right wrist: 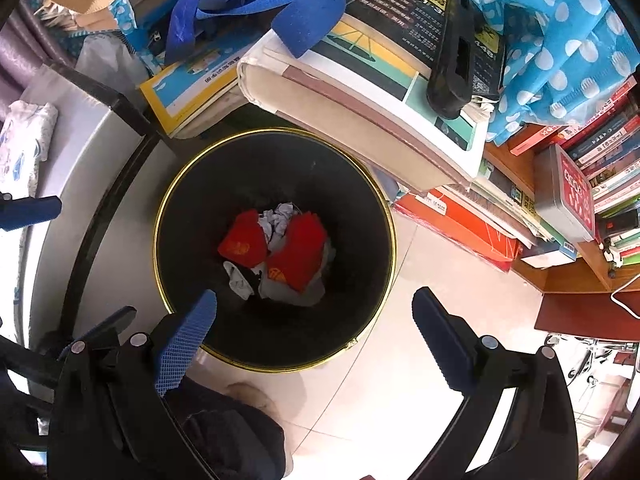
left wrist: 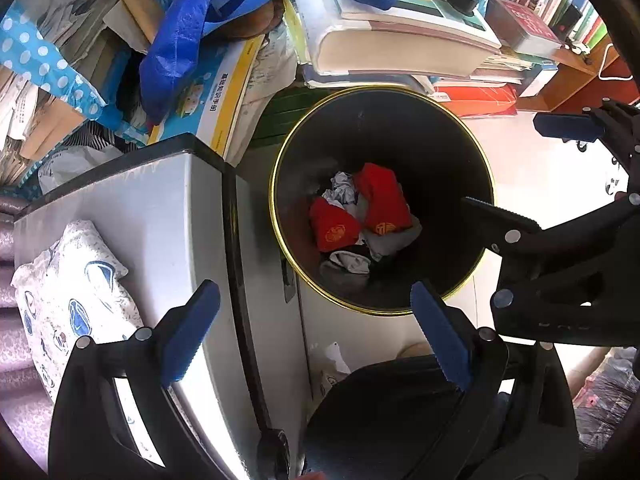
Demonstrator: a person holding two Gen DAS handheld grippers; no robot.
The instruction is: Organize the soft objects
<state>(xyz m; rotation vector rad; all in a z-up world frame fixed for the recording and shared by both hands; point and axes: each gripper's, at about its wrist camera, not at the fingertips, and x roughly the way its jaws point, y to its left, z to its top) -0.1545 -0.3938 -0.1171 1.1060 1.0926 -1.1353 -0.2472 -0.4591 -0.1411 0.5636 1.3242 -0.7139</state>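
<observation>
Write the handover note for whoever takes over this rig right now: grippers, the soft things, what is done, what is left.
Left gripper: open, empty, above the silver cabinet's edge.
Right gripper: open, empty, over the black bin.
Done: red socks and grey socks lie in the bin's bottom.
Left: the patterned white cloth lies on the cabinet top, untouched; probably next.

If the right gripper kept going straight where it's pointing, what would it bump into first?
Probably the black bin. The right gripper, fingers wide open and holding nothing, points down at the bin's near rim, so it might clip the gold edge or slip inside to the red socks. Depth is hard to judge.
</observation>
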